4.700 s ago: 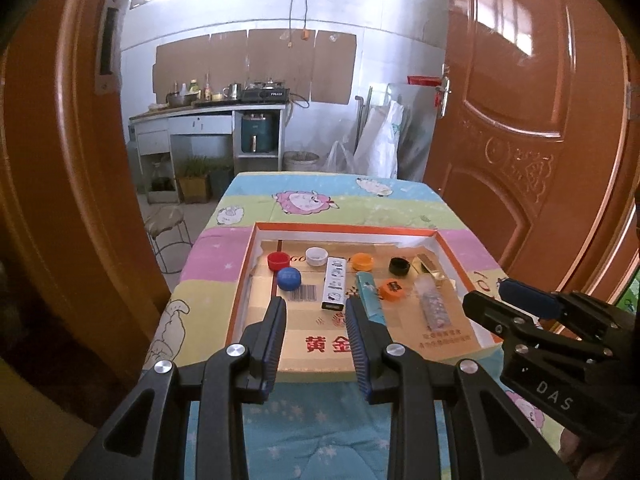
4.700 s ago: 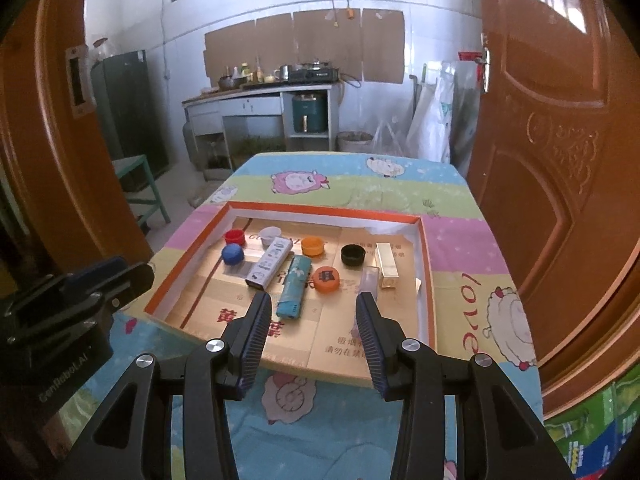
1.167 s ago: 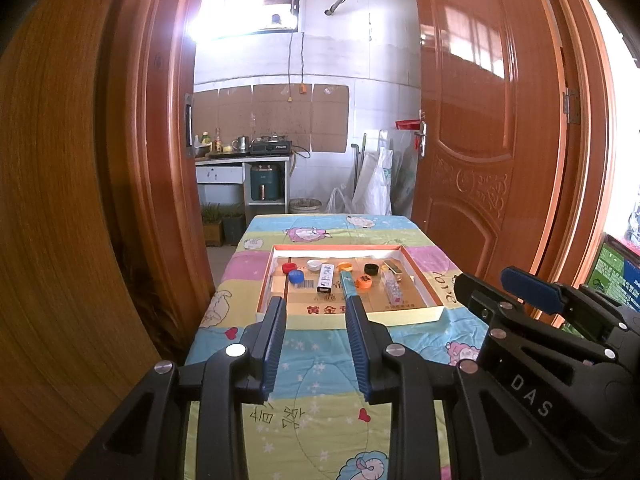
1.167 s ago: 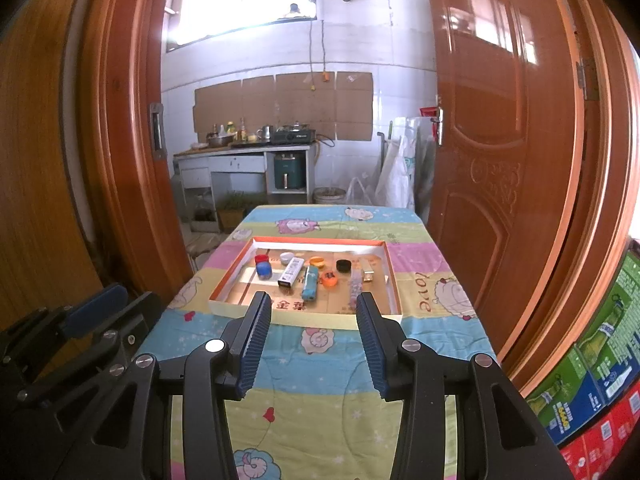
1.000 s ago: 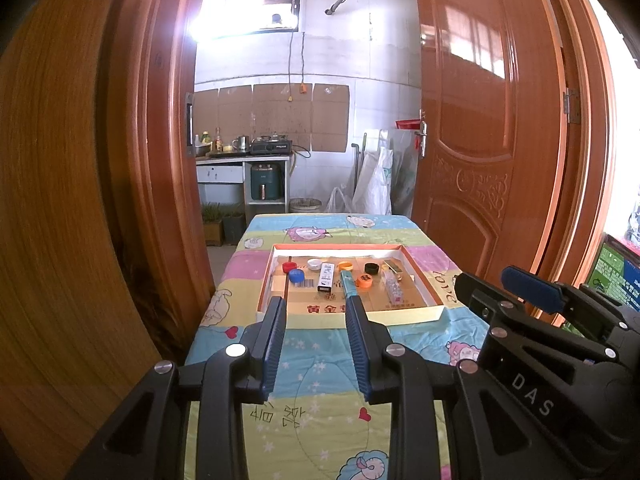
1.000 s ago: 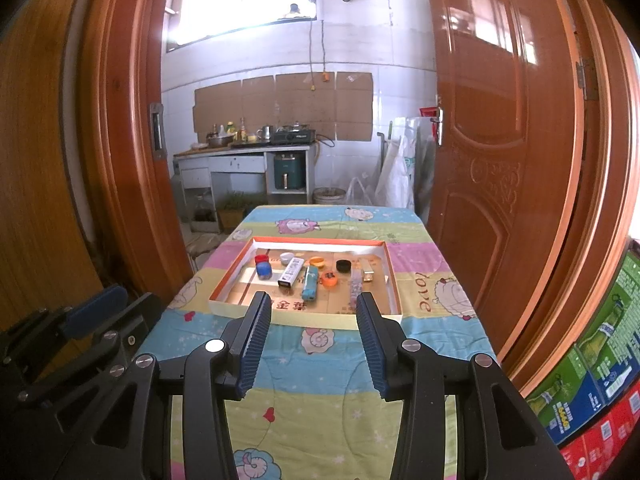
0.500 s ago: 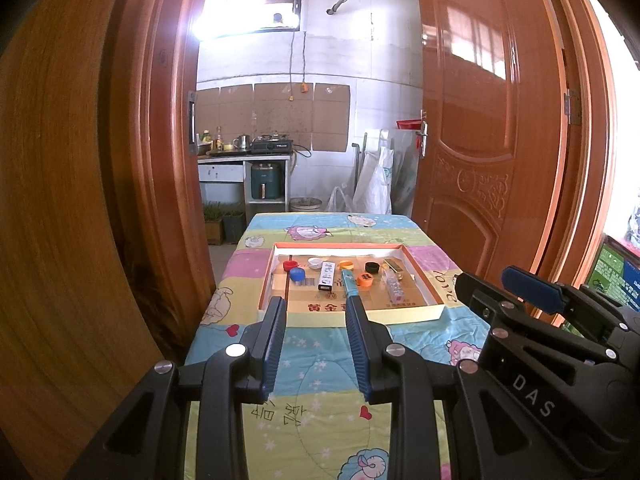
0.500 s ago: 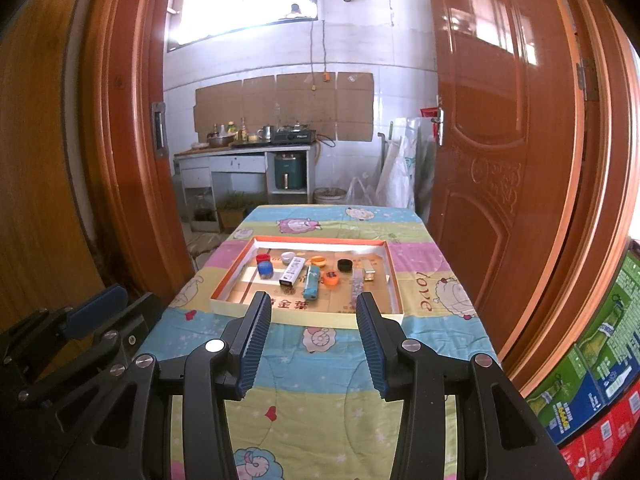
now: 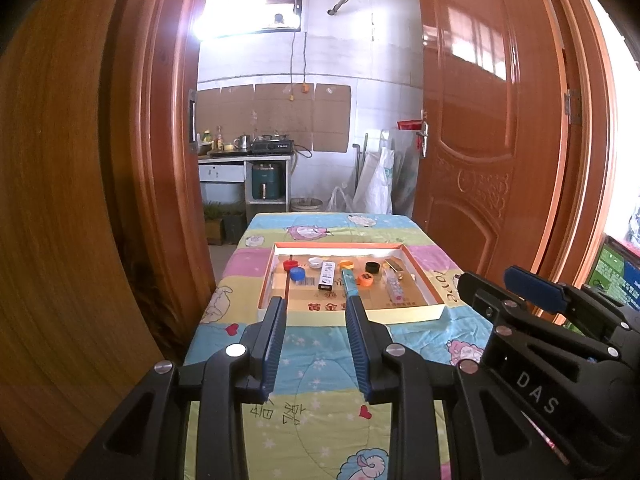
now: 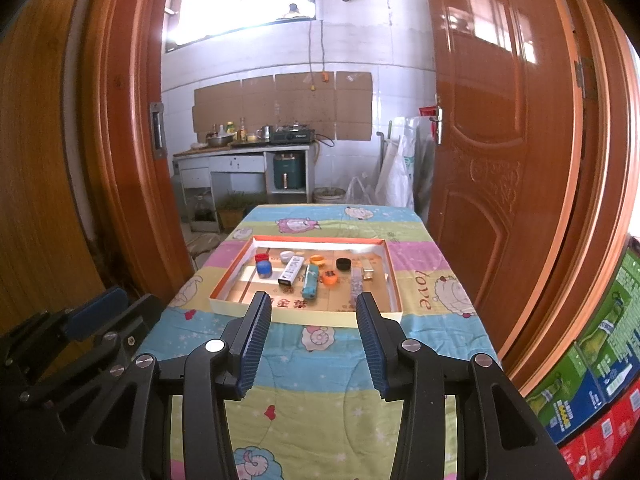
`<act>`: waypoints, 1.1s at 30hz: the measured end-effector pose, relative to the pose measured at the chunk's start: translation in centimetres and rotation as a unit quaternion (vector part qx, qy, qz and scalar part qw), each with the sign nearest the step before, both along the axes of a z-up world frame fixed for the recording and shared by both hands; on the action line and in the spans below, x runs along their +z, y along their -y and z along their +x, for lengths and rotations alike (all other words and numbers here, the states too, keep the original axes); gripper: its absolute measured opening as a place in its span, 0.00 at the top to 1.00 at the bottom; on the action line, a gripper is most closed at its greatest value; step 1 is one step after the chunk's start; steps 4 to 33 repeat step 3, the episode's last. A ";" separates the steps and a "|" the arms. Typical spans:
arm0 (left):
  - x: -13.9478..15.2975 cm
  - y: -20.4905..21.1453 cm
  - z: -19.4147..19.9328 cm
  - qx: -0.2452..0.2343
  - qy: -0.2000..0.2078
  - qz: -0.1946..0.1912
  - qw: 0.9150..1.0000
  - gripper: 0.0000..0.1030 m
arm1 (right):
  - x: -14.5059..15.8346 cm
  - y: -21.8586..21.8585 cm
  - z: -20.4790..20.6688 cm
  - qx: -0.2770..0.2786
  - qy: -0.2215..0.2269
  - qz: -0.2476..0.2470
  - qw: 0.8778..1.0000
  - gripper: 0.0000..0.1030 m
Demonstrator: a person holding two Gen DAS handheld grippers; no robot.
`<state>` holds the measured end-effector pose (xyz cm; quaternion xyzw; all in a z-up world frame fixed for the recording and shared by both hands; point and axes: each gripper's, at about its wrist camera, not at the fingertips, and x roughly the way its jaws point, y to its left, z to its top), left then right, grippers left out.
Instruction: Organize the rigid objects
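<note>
Surface (image 9: 316, 364): quilt-covered, now stretching long ahead of both tools, which have drawn well back.
Tray (image 10: 394, 280): mid-surface, holding caps, tubes and boxes in a loose row; sorting looks finished.
Right tool (image 10: 314, 342): half-spread, empty.
Left tool (image 9: 314, 344): narrower gap, empty.

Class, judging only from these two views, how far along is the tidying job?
Apparently finished: bottle caps, such as the blue cap, and small boxes, such as the white box, sit in the tray. In hand: nothing; left claw and right claw are open, held back. Left: nothing obvious.
</note>
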<state>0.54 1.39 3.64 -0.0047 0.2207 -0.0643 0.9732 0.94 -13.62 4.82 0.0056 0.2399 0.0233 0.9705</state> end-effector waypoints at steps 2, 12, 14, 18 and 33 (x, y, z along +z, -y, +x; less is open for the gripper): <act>-0.1 0.0 0.0 0.000 -0.001 -0.001 1.000 0.70 | 0.0 0.0 0.0 0.000 0.000 0.000 1.000 0.56; -0.1 0.0 0.0 0.001 -0.001 -0.001 1.000 0.70 | 0.0 0.0 0.0 0.000 0.000 0.000 1.000 0.56; -0.1 0.0 0.0 0.001 -0.001 -0.001 1.000 0.70 | 0.0 0.0 0.0 0.000 0.000 0.000 1.000 0.56; -0.1 0.0 0.0 0.001 -0.001 -0.001 1.000 0.70 | 0.0 0.0 0.0 0.000 0.000 0.000 1.000 0.56; -0.1 0.0 0.0 0.001 -0.001 -0.001 1.000 0.70 | 0.0 0.0 0.0 0.000 0.000 0.000 1.000 0.56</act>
